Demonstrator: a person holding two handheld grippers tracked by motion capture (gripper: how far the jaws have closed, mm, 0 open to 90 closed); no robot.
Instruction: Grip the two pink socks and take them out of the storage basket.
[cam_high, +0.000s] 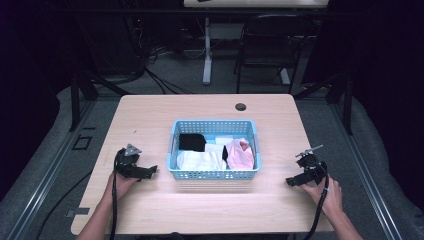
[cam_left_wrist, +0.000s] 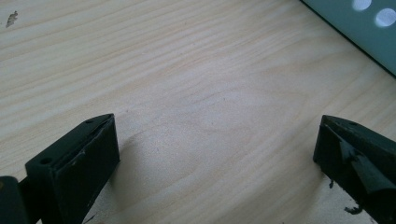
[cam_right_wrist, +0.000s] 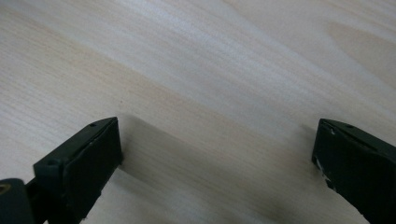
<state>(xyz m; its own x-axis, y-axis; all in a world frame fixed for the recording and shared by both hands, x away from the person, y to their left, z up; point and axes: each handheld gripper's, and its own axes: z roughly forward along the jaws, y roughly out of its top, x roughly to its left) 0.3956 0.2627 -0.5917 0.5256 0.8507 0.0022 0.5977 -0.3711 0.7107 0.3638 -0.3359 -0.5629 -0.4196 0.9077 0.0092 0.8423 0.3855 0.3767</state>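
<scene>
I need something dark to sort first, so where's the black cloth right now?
In the high view, the black cloth lies in the far-left corner of the blue basket at the table's middle, just behind the white cloth.

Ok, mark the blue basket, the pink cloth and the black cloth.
blue basket (cam_high: 212, 175): high view, near wall.
pink cloth (cam_high: 240, 154): high view, its middle.
black cloth (cam_high: 192, 142): high view, its middle.
</scene>
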